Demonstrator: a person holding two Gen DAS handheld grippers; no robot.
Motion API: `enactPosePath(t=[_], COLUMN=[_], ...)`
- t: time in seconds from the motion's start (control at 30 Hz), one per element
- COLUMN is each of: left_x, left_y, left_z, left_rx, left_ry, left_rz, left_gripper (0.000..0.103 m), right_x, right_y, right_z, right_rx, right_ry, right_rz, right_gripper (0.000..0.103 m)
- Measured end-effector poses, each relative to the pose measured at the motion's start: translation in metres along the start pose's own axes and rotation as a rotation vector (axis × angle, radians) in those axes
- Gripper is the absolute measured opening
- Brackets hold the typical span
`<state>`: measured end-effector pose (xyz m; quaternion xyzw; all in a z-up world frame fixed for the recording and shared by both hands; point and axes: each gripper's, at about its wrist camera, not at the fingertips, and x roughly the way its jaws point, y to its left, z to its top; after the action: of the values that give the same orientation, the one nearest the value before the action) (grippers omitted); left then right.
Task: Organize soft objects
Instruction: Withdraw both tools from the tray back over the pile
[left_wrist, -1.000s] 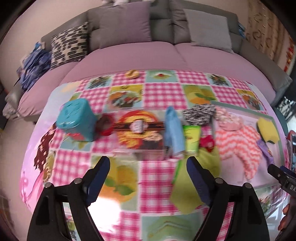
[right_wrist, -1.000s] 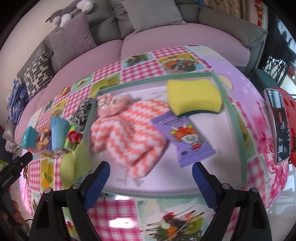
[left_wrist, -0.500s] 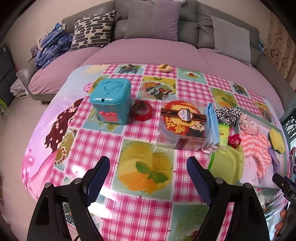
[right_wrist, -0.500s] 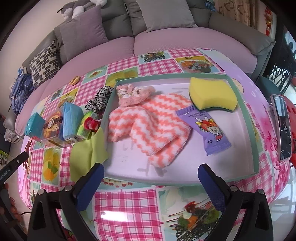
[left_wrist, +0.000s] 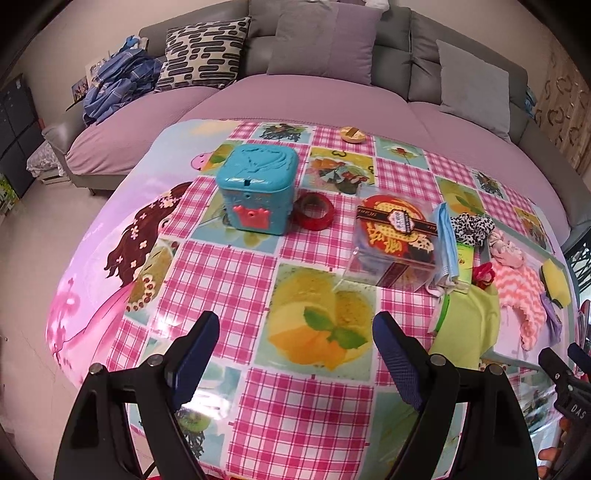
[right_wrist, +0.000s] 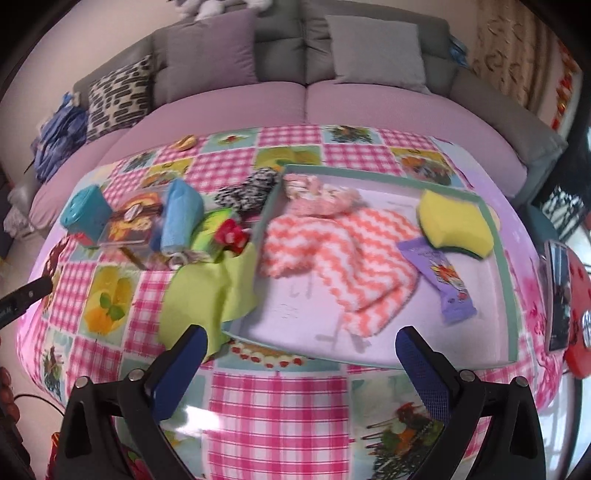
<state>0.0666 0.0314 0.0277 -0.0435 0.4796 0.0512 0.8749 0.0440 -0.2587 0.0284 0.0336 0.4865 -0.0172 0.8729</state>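
Hovering above the near edge of the checked surface (left_wrist: 229, 266), the left tongs (left_wrist: 295, 332) stand wide and empty, and the right tongs (right_wrist: 301, 341) are spread just as wide with nothing between them. Seen from the right wrist, the tray (right_wrist: 506, 258) fills the 12 to 2 o'clock stretch and already carries the soft things: the orange zigzag cloth (right_wrist: 343, 254) in its middle, a pink frilly piece (right_wrist: 317, 195) at its far left corner, the yellow sponge (right_wrist: 456, 221) toward 1 o'clock, and a purple packet (right_wrist: 443, 284) touching the sponge's near edge. The green cloth (right_wrist: 207, 291) lies at 11 o'clock, draped over the tray's left rim, so it looks like the likeliest next pick. Beyond it sit a blue folded cloth (right_wrist: 181, 218) and a black-and-white scrunchie (right_wrist: 247, 188), both outside the tray. From the left wrist, the hard items, a teal box (left_wrist: 258, 188), a red tape roll (left_wrist: 314, 210) and a clear gift box (left_wrist: 395, 243), keep to 12 o'clock, probably left apart deliberately.
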Motion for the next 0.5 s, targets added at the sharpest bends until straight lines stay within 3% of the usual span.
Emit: enactPosePath(t=[0.5], left_x=[0.018], left_y=[0.007], left_z=[-0.012], left_rx=[-0.015], left_ry=[0.019], left_rz=[-0.005], left_gripper=[0.086], right_x=[0.018], right_y=[0.063], right_z=[-0.016], right_rx=[-0.09], right_ry=[-0.015], right_rz=[0.107], right_gripper=[0.103])
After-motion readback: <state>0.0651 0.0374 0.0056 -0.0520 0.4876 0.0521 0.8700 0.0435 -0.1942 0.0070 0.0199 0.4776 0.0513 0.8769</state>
